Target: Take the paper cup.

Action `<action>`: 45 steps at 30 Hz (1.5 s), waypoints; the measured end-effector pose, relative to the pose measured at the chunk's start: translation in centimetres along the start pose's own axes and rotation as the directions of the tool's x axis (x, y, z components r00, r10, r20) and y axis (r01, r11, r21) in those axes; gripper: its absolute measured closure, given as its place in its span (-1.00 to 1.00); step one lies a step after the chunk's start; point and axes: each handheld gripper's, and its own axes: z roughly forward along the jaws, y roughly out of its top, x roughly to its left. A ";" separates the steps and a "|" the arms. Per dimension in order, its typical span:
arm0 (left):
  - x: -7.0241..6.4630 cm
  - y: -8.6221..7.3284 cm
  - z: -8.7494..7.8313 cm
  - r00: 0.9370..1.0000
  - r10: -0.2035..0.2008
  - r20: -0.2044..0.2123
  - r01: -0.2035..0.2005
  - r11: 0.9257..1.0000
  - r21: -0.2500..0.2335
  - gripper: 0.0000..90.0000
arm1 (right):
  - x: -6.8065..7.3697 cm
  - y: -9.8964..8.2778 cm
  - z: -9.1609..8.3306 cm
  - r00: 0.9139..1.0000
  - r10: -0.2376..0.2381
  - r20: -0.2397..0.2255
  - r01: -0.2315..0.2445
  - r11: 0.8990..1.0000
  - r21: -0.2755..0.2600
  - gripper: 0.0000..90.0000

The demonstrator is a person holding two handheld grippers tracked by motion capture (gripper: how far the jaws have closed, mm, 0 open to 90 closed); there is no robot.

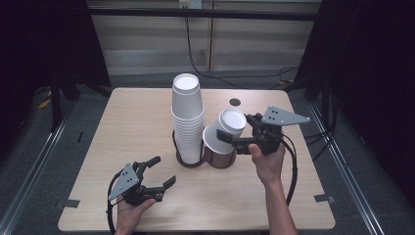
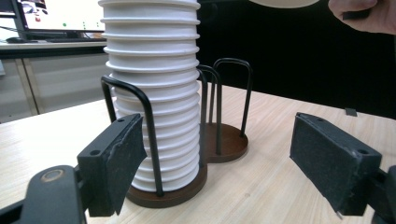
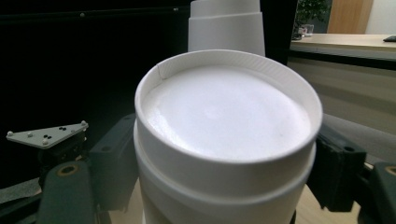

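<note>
Paper cups are the business here, and the order runs from the big wooden counter [image 1: 147, 205] down to the small parts. On the counter stands a dark wire cup holder [image 2: 219, 140] with two round bays side by side. The left bay carries a tall stack of white paper cups [image 1: 188, 122], upside down, rising well above the wire hoops. The right bay shows empty in the left gripper view.

The single paper cup [image 1: 226, 129] sits in the right tongs [image 1: 235, 139], tilted, its bottom facing up and toward the stack, just above the right bay. In the right gripper view the pads clamp on the cup's wall from both sides, so the right tongs are closed on it. It seems to be two nested cups, since a second rim shows below the first.

The left tongs [image 1: 164, 171] rest low on the counter near the person, well apart from the holder. Their jaws stand apart with nothing between them.

The step in hand looks like setting the cup into the free bay. The next move calls for squaring the cup upright over that bay, lowering it inside the hoops, then letting go.
</note>
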 end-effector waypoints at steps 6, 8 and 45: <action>-0.2 0.6 0.3 1.000 0.021 0.018 -0.021 1.000 -0.003 -0.60 | 0.6 -0.9 0.0 1.000 -0.002 -0.013 0.002 1.000 -0.013 -0.50; -0.4 1.0 0.6 0.999 0.021 0.034 -0.020 1.000 -0.009 -0.60 | 0.8 -1.3 0.2 1.000 -0.006 -0.020 0.005 1.000 -0.004 -0.50; -2.5 2.0 3.2 0.979 0.068 0.191 -0.064 0.998 -0.025 -0.65 | 2.8 -7.0 2.2 0.992 0.038 -0.120 -0.031 0.998 0.059 -0.50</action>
